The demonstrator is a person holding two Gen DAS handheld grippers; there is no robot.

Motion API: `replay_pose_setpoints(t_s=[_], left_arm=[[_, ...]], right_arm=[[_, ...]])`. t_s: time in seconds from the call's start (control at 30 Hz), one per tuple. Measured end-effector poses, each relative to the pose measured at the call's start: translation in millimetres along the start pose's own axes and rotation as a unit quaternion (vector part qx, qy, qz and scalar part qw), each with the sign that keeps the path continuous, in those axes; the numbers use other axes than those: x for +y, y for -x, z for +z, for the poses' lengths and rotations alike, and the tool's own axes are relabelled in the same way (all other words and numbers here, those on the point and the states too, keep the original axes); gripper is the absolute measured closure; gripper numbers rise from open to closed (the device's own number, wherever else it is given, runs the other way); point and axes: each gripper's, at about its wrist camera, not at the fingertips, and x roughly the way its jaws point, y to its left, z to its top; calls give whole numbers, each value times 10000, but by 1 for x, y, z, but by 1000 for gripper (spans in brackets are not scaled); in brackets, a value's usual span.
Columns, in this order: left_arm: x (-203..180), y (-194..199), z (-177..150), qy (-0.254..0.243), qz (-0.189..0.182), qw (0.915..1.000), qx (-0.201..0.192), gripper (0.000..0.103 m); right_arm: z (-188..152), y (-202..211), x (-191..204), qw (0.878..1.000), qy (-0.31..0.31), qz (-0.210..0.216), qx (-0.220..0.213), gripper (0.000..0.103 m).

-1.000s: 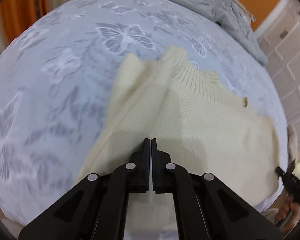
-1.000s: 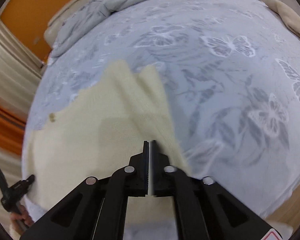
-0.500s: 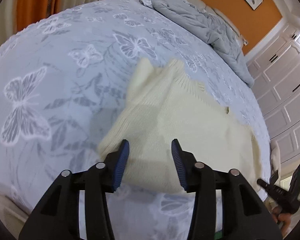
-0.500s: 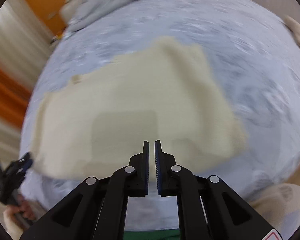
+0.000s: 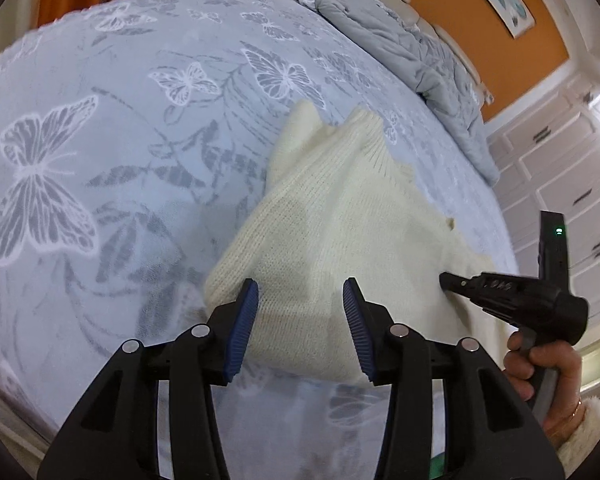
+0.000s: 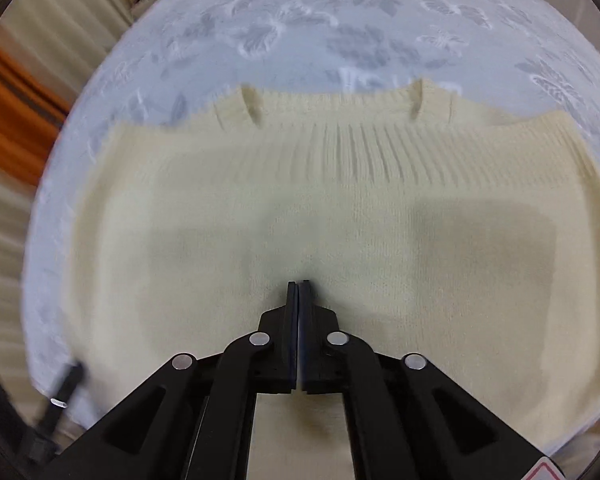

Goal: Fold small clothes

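Observation:
A cream knitted sweater [image 5: 340, 216] lies flat on the bed; it also fills the right wrist view [image 6: 324, 208], ribbed hem at its far edge. My left gripper [image 5: 300, 300] is open and empty, its blue pads either side of the sweater's near corner, just above it. My right gripper [image 6: 299, 286] is shut with nothing seen between its jaws, tips over the middle of the sweater. It also shows in the left wrist view [image 5: 448, 280], held by a hand at the sweater's right edge.
The bed cover [image 5: 100, 160] is pale blue with butterfly prints. A grey crumpled duvet [image 5: 400, 44] lies at the bed's far end below an orange wall. White cupboard doors [image 5: 560, 184] stand at the right. Orange and cream curtains [image 6: 16, 92] hang at the left.
My left gripper opened, let go of the sweater and drew back to its near corner. My right gripper stayed shut and swung round over the middle of the sweater.

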Motion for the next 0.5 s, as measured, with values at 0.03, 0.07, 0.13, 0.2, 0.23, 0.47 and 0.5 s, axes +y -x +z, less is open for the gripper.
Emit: replay_pose_setpoints(t_s=[0.03,0.07,0.13,0.2,0.23,0.47,0.5], left_arm=[[2,4,1,145,-133,9998,-28,59],[7,11,0,406,-296,9987,-86,58],[15,24,-4,814,-404,9956,-244,50],[25,32,-10,1218,-410,9912,-317,39],[33,35,-16,1540,-509,9862,-325,38],[54,4,-24,2395,-843,9670,202,33],[54,-1,-23,2413,-862,9664,210,33]], right_arm=[[2,12,2,9997,-51,134,-190,100],[2,18,6,9995,-63,132,-291,100],[5,17,11,9996,-25,82,-272,100],[4,-8,11,9999,-36,-107,36,100],[4,-19,8,9995,-91,-163,244,103],[7,-4,1,9988,-457,174,31,98],[8,1,2,9987,-463,199,-25,98]])
